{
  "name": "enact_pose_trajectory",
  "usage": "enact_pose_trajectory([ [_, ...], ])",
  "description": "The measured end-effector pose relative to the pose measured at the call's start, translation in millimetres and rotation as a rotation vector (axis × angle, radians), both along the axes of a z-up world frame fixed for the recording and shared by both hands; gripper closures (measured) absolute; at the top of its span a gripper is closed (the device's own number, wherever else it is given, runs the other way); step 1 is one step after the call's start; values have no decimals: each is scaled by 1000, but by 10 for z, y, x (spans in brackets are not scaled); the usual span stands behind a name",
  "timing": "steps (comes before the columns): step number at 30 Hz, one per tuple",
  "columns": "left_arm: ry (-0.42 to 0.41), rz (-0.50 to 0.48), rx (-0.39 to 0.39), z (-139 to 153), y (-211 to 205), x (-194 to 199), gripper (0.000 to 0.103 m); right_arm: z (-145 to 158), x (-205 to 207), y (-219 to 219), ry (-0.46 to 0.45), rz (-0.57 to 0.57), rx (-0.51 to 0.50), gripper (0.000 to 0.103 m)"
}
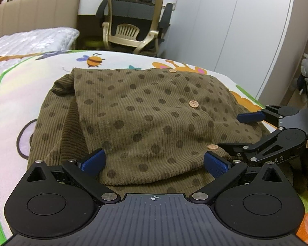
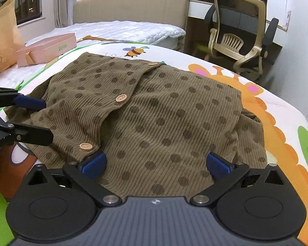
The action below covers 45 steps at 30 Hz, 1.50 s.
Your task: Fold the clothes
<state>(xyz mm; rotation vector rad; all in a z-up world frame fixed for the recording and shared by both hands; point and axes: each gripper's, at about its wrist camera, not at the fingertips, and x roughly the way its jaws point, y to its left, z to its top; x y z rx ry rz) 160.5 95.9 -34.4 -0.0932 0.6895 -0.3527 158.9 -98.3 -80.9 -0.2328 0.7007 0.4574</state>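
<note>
A bedroom is shown, with a cartoon-printed play mat (image 2: 225, 69) spread over the bed and an office chair (image 1: 131, 26) beyond it. A brown dotted corduroy cardigan (image 2: 164, 112) is laid flat on the mat, sleeves seemingly tucked in, probably ready for the hem to be lifted. The left gripper (image 1: 154, 162) and right gripper (image 2: 156, 164) are held low at its near edge, side by side, jaws spread wide, nothing pinched.

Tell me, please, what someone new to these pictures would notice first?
First comes the brown dotted cardigan with wooden buttons, lying partly folded in the middle of a cartoon-print mat. Next are the left tongs and right tongs, both open with blue pads at its near hem. Behind stands a gold-framed office chair.
</note>
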Motion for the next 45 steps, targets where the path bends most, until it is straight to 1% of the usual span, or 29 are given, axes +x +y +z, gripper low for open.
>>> enact_pose_trajectory([
  [1,1,0,-3,5,7,-3,0,-1,1,2,-1,-1,0,0],
  [4,20,-33,-86,90,89,-26,0,0,0,5,-4,-3,-1,0],
  [5,14,-46,-134,139,146,-35,0,-1,4,8,-4,-3,-1,0],
  [6,3,-45,-162,186,199,-39,0,-1,9,11,-4,-3,-1,0],
  [7,-9,-30,-167,225,238,-32,0,-1,11,12,-4,-2,-1,0],
  [8,-16,-6,-151,248,264,-6,0,-2,13,13,-4,-2,-1,0],
  [10,12,40,-110,206,297,91,0,-2,15,14,-4,-2,-1,0],
  [12,59,72,-60,99,292,178,0,-2,11,17,-6,-2,-2,0],
  [15,34,46,54,84,171,155,0,1,6,16,-9,-3,-3,0],
  [16,35,45,68,95,155,147,0,3,7,12,-9,-3,-1,0],
  [19,32,78,55,151,237,103,0,1,2,8,-10,-3,0,0],
  [22,22,142,21,221,430,35,0,-4,-2,1,-11,-3,2,0],
  [24,26,188,19,207,568,11,0,-6,-6,1,-13,-4,3,0],
  [26,48,230,23,162,685,-8,0,-7,-14,2,-16,-5,2,0],
  [30,81,251,38,47,770,-56,1,-5,-19,2,-18,-6,1,0],
  [32,67,225,67,45,708,-92,1,-5,-19,0,-18,-5,1,0],
  [34,69,182,44,53,661,-113,1,-5,-20,-2,-17,-5,3,0],
  [36,65,170,43,54,613,-117,2,-5,-26,-1,-18,-6,3,0],
  [39,57,188,50,47,615,-106,9,-5,-32,-3,-19,-6,5,0],
  [41,44,203,66,55,618,-128,27,-6,-35,-3,-19,-6,6,0],
  [42,41,206,63,63,629,-136,30,-5,-35,-3,-19,-6,6,0],
  [43,41,209,53,73,643,-135,37,-5,-35,-3,-19,-6,6,0],
  [44,40,212,43,82,658,-133,48,-5,-37,0,-20,-6,6,0],
  [45,43,212,25,91,668,-109,55,-6,-38,3,-20,-6,5,0],
])
